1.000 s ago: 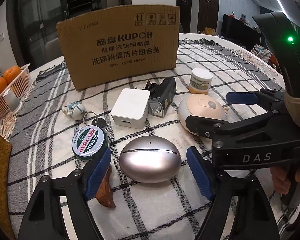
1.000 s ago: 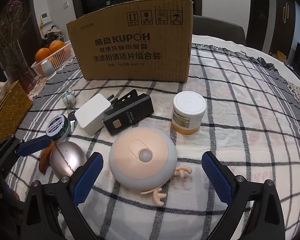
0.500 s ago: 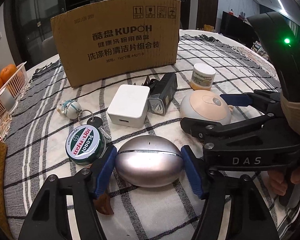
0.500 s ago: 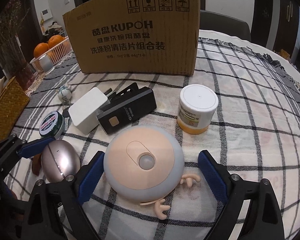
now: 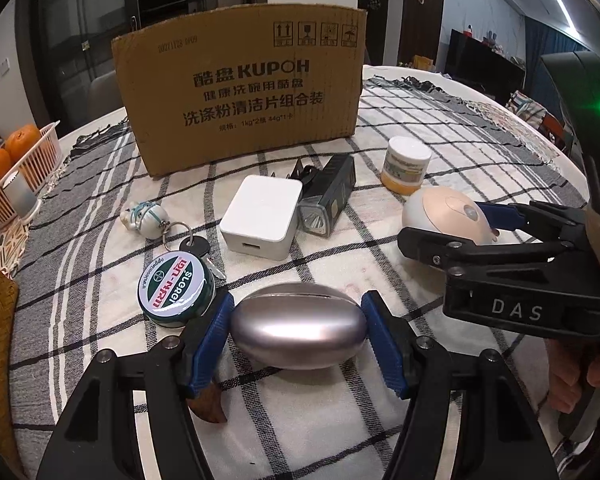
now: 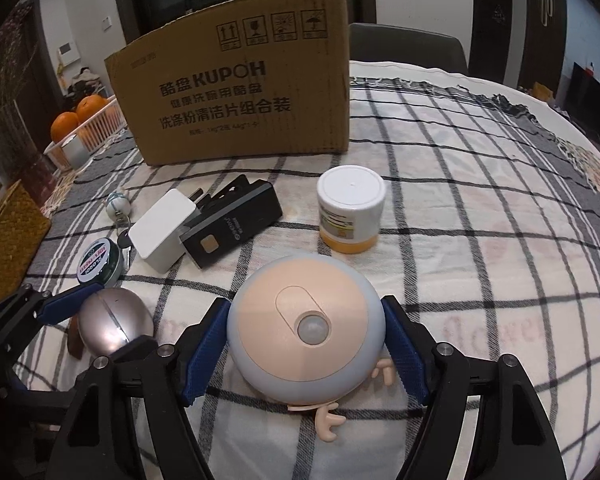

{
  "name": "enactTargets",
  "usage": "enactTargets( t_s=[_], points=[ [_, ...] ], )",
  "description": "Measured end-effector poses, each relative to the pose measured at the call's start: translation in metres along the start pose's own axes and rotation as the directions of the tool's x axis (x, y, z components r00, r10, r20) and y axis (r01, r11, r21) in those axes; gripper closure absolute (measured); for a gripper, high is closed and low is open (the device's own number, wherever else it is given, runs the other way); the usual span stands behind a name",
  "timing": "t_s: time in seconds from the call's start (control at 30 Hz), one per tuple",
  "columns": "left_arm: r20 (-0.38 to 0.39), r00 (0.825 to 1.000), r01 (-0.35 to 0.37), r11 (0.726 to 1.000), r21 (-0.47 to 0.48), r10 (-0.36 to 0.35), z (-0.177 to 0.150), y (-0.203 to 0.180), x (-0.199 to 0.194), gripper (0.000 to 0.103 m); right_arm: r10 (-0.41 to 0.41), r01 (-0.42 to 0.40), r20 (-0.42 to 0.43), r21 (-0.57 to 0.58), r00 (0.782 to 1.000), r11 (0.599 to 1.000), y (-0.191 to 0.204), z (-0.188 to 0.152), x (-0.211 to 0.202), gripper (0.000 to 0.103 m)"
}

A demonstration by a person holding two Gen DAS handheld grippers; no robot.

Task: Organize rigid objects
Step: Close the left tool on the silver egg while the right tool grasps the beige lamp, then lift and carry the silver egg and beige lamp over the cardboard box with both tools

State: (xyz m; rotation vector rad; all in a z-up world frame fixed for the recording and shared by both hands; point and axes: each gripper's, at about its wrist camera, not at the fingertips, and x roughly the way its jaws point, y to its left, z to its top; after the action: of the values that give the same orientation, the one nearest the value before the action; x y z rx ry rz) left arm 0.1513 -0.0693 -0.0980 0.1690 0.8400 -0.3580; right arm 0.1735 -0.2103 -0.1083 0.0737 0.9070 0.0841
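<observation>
Now | left tongs (image 5: 296,326) squeeze the silver egg (image 5: 298,326), near side, well in front of the box (image 5: 240,100) | right tongs (image 6: 304,340) have just been closing, pads touching the round lamp (image 6: 304,328), in front of the box | jar (image 6: 350,208) closer to the box

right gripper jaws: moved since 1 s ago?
Yes. The right gripper has just been closing: its pads, earlier well clear of the round night light sitting on the checked cloth, now press its sides.
</observation>
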Motion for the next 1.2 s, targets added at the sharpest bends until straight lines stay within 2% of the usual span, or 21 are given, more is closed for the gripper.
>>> enactTargets(
  t_s=[0.23,0.6,1.2],
  points=[
    [0.027,1.0,-0.008,0.999,-0.041,0.009,0.004,0.003,-0.013,0.038,-0.04,0.039,0.028,0.032,0.999,0.999,-0.005,0.0,-0.018,0.028],
    [0.092,0.994,-0.055,0.993,-0.103,0.065,0.021,0.009,-0.045,0.038,-0.073,0.069,0.079,0.047,0.994,0.997,-0.001,0.005,-0.048,0.028],
    [0.199,0.974,-0.077,0.981,-0.181,0.113,0.073,0.029,-0.09,0.038,-0.091,0.077,0.21,0.076,0.973,0.994,0.01,0.046,-0.098,0.028]
  ],
)
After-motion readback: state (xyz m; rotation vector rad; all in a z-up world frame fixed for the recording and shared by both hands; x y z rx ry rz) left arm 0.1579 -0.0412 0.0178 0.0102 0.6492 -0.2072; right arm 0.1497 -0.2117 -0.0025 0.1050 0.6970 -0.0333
